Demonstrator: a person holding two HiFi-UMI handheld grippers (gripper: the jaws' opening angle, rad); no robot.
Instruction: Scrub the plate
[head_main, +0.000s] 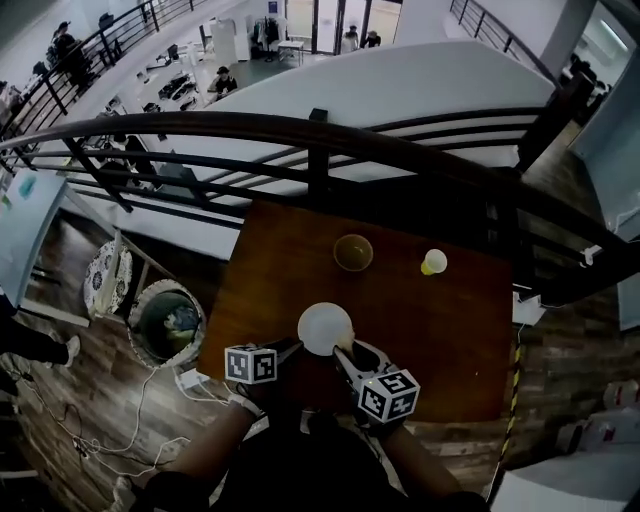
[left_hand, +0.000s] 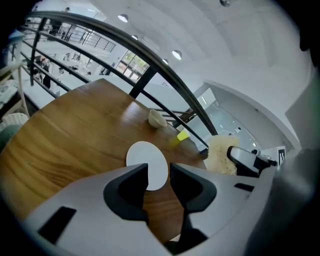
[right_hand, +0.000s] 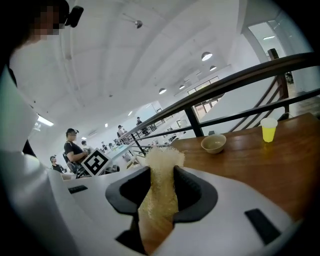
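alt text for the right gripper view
The right gripper is shut on a yellowish scrub pad that sticks up between its jaws. Beyond lie a wooden table, a small bowl and a cup of yellow liquid.

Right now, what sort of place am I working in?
Probably a mezzanine in a big open office or lab: the wooden table stands beside a dark railing, and beyond it a lower floor with desks and people shows.
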